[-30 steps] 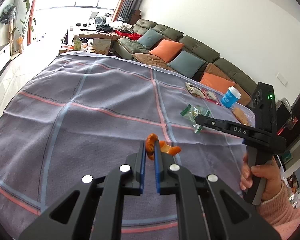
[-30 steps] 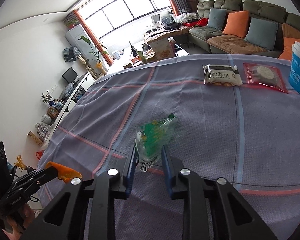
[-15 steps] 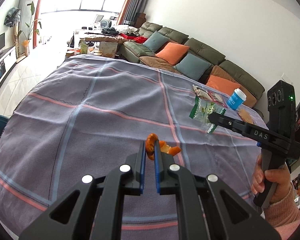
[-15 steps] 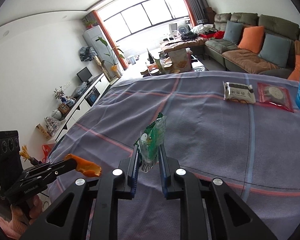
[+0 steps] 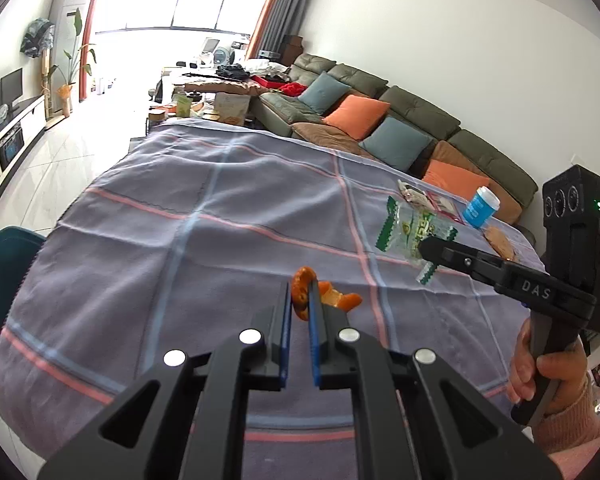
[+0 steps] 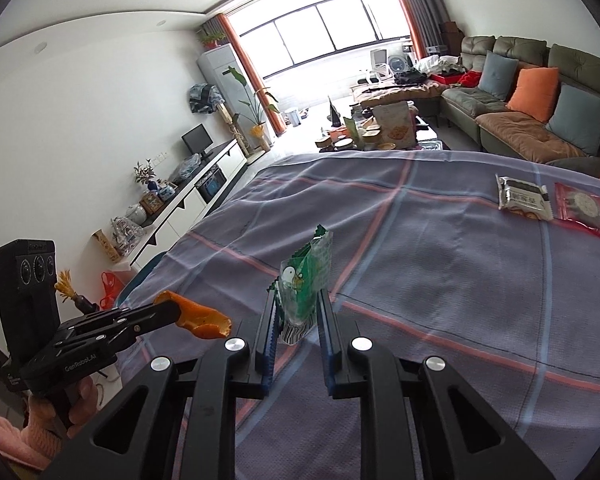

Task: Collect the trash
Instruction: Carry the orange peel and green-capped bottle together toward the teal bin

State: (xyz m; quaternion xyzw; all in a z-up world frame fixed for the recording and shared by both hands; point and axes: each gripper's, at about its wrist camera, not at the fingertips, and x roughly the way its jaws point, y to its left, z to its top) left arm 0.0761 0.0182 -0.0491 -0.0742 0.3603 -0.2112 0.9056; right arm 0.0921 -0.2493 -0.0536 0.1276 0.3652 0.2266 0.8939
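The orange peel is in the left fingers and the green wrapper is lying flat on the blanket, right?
Not quite. The orange peel is in the left fingers, but the green wrapper isn't lying on the blanket. The right wrist view shows it pinched in the right fingers, lifted off the cloth.

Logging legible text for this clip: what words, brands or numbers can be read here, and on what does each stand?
"DAS": side of the right gripper, in the left wrist view.
"GenRobot.AI": body of the left gripper, in the right wrist view.
Blue cup: white print, too small to read.
Green wrapper: duck cartoon, no readable words.
White packet and red packet: print blurred.
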